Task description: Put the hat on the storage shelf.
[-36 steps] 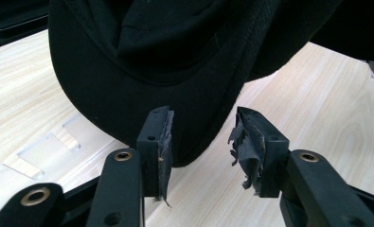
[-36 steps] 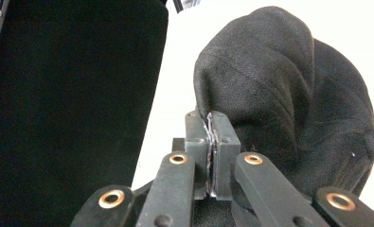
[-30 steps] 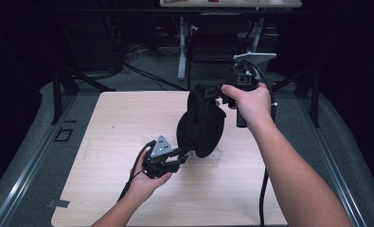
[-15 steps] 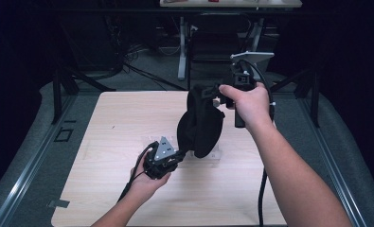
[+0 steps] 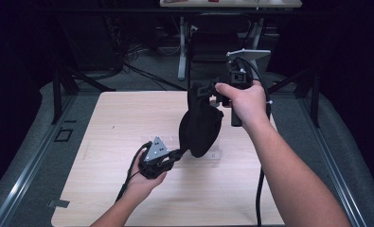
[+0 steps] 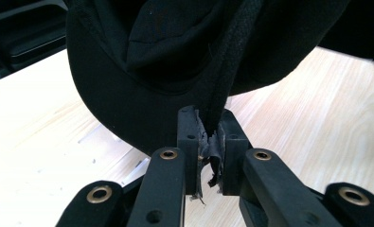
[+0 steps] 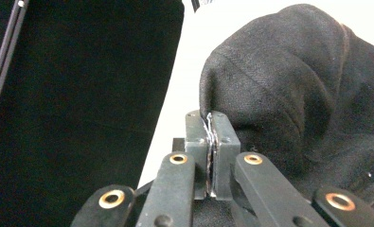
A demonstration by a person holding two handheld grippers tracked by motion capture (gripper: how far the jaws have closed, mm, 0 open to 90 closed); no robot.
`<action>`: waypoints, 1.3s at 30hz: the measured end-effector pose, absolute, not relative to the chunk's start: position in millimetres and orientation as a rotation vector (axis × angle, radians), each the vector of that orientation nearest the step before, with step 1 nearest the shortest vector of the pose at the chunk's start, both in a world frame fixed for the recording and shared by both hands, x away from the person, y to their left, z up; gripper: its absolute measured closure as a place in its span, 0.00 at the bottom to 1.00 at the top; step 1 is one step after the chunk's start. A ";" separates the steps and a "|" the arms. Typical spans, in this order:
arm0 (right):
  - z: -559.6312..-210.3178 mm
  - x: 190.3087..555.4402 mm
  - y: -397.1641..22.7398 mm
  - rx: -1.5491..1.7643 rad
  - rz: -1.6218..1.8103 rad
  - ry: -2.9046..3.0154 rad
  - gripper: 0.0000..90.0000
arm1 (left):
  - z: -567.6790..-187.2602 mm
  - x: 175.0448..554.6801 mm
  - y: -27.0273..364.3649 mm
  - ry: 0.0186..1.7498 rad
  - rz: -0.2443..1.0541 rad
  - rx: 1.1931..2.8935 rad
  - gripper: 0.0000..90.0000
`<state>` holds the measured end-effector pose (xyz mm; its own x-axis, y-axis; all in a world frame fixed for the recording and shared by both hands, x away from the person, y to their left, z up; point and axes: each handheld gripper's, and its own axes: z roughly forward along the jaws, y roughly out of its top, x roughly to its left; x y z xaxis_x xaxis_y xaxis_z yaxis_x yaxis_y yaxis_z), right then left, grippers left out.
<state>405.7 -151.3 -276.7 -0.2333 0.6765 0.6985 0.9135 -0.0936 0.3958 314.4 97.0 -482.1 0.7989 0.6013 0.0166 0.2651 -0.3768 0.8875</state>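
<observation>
Light wood table (image 5: 104,142), dark room. Black cap (image 5: 200,127) is held above it: right gripper (image 5: 212,92) clamped on top edge, left gripper (image 5: 181,152) just closed on a strap (image 6: 222,101), seen in left gripper view.

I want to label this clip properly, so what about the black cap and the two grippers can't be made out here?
- Black cap, high view: dark fabric against a dark background blurs its upper outline, and any logo is unreadable.
- Left gripper, left gripper view: the cap's edge covers the pad faces, so how much fabric is pinched is hidden.
- Right gripper, right gripper view: whether fabric lies between the pressed pads is too small to tell.
- Table, high view: its near edge is cut off by the frame.
</observation>
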 end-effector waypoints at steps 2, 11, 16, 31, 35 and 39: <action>-276.1 405.9 -151.1 -1.744 -1.241 -1.904 0.98 | -482.6 315.2 98.3 0.652 0.401 1.964 0.92; -278.7 408.2 -143.1 -1.729 -1.243 -1.906 0.98 | -488.7 318.4 106.5 0.673 0.343 1.920 0.92; -279.9 409.7 -138.7 -1.724 -1.246 -1.905 0.98 | -491.7 319.2 110.3 0.678 0.337 1.908 0.92; -283.6 411.4 -135.0 -1.681 -1.240 -1.912 0.95 | -496.6 313.8 111.5 0.701 0.378 1.905 0.92; -283.6 410.4 -137.3 -1.673 -1.251 -1.903 0.94 | -496.7 313.8 112.0 0.715 0.374 1.897 0.92; -283.1 409.0 -140.2 -1.670 -1.258 -1.899 0.93 | -498.2 313.4 114.3 0.734 0.380 1.894 0.92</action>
<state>409.0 -140.2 -283.1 -0.2685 0.6367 0.7229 0.9140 -0.0685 0.3998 313.4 114.3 -498.2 0.7639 0.6422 -0.0639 0.3188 -0.2894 0.9026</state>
